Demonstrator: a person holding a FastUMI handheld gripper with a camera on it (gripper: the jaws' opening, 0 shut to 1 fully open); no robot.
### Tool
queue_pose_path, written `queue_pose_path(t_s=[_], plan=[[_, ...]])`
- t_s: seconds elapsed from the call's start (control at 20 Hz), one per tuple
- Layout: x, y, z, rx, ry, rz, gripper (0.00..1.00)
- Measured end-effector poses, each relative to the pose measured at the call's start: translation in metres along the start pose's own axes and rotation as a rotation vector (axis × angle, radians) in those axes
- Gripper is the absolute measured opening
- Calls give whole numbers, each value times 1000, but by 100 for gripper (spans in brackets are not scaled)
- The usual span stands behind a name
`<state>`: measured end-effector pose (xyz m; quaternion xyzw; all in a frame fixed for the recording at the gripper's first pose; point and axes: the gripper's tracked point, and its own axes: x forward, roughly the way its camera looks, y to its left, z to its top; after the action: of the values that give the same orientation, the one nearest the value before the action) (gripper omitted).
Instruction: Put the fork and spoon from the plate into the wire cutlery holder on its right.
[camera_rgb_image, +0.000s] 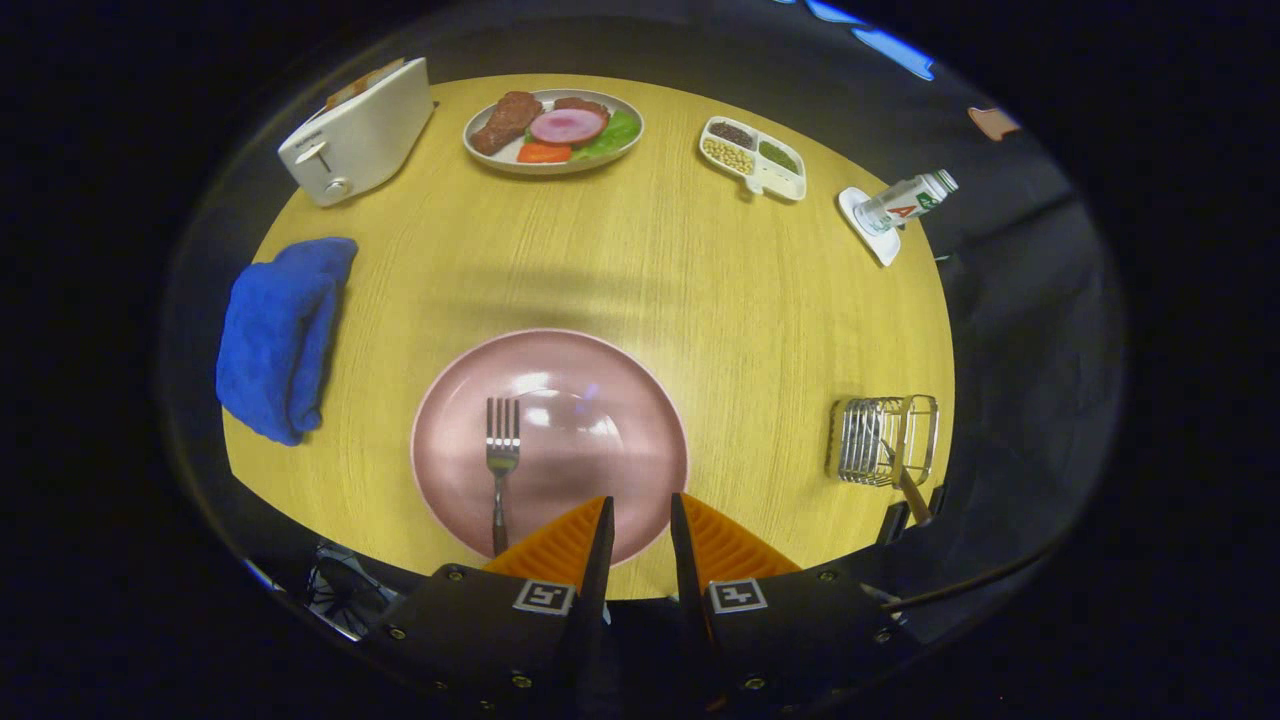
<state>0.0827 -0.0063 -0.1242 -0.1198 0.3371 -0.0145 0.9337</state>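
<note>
The gripper (638, 520) sits nearest, its two fingers parted by only a narrow gap and holding nothing; their tips hang over the near rim of the pink plate (600, 400), which puts them above the dish rather than down at it.

The fork (500, 465) lies on the left half of the plate, tines pointing away and handle running back over the near rim, just left of the fingers; that overhanging handle looks like the easier place to pinch, since the tines lie flat on the glaze. No spoon lies on the plate; a handle leans out of the wire cutlery holder (885, 440) to the right (it may well be the spoon, though it is too small to be sure), so the fork seems to be what is left.

The holder stands near the table's right edge, well apart from the plate; the fingers would likely need to open wider and shift left first.

Beyond lie a blue cloth (280, 335), a toaster (355, 130) and a plate of food (553, 128).
</note>
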Motion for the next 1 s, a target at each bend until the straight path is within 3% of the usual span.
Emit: queue_pose_path(t_s=[0.45, 1.0], plan=[[14, 59, -23, -64, 48, 83, 34], [39, 93, -47, -87, 118, 134, 35]])
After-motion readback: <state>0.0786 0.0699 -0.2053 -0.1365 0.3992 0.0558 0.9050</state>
